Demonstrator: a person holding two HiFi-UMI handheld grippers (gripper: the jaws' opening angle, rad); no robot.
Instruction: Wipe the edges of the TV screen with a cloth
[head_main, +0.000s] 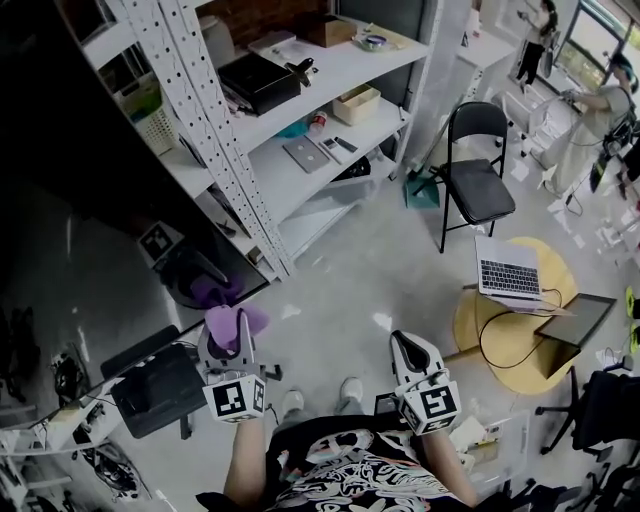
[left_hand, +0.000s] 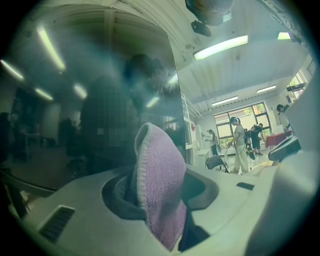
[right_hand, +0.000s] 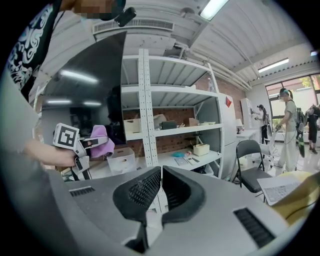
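The TV screen (head_main: 70, 180) is the big dark panel at the left of the head view. In the left gripper view the TV screen (left_hand: 75, 125) fills the left half, with its right edge just past the cloth. My left gripper (head_main: 228, 338) is shut on a purple cloth (head_main: 240, 318), which stands folded between the jaws as a purple cloth (left_hand: 162, 175) close to the screen's lower edge. My right gripper (head_main: 412, 348) hangs lower right, away from the TV. Its jaws are shut with nothing between them (right_hand: 161, 175). The right gripper view also shows the left gripper (right_hand: 75, 145) with the cloth (right_hand: 102, 140).
White metal shelving (head_main: 300, 120) with boxes and devices stands right beside the TV. A black folding chair (head_main: 478, 180) and a laptop (head_main: 508, 270) on a round yellow table (head_main: 520, 345) are to the right. People (head_main: 600, 110) stand far right. A black case (head_main: 160, 390) lies lower left.
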